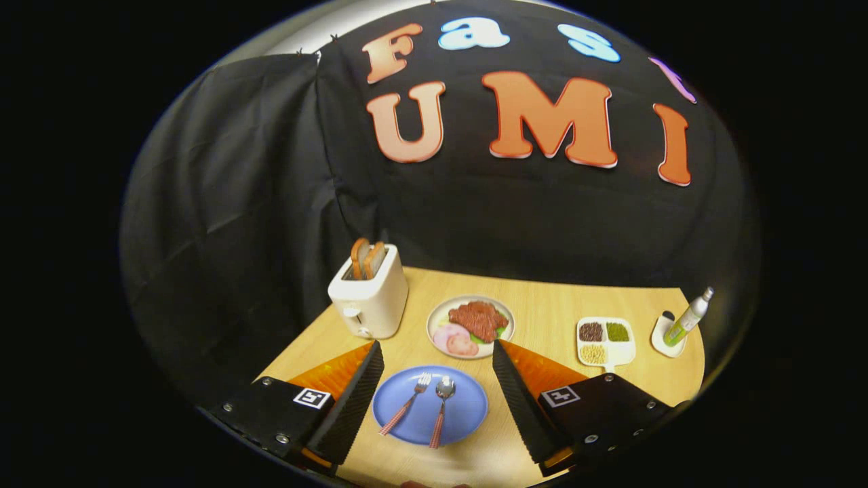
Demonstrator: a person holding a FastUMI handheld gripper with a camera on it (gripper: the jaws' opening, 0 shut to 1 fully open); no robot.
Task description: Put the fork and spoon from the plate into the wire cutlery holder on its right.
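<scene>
A blue plate point(468, 412) lies on the wooden table, down between my two fingers. On it rest a fork point(407, 404) and, to its right, a spoon point(441, 404), both with red striped handles pointing toward me. My gripper point(435, 354) hovers above the plate, open wide, with nothing between its black ribbed fingers point(357, 400). The right finger point(519, 400) hides the table just to the right of the plate.
A white toaster point(369, 295) with two bread slices stands at the back left. Beyond the blue plate sits a white plate of food point(470, 326). Further right are a white divided dish of beans point(605, 342) and a green bottle point(687, 317) in a small white stand.
</scene>
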